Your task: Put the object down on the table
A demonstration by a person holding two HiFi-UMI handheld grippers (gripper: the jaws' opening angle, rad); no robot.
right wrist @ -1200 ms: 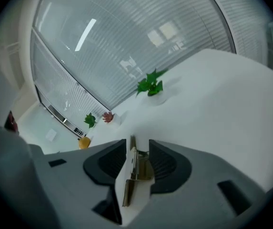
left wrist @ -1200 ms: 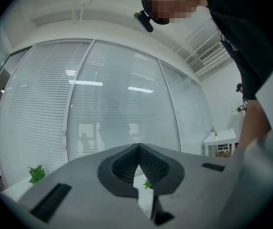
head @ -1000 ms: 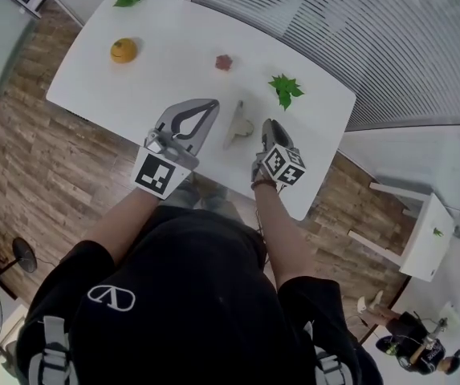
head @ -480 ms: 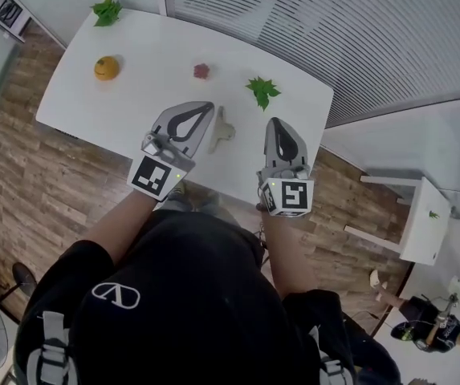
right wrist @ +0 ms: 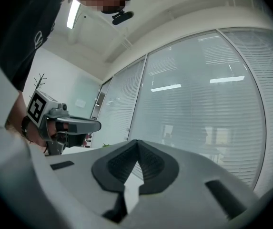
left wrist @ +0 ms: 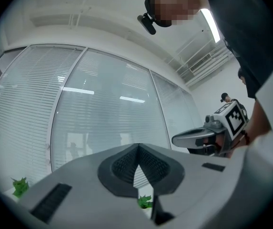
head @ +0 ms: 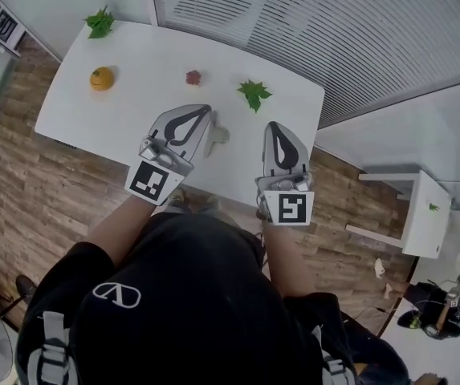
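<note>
Left gripper, left of centre: jaws pressed together, nothing pinched. Right gripper, right of centre: likewise closed and empty, above the table's near edge. Between them, at mid-frame, lying on the white table: small pale object, held by neither tool, shape perhaps too small to tell. Judged to lie as the task asks; nothing visibly left.

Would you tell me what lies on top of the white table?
An orange fruit, a small red piece, two green sprigs and a beige object lie on the white table. The left gripper and right gripper cover its near part; beneath them is hidden.
</note>
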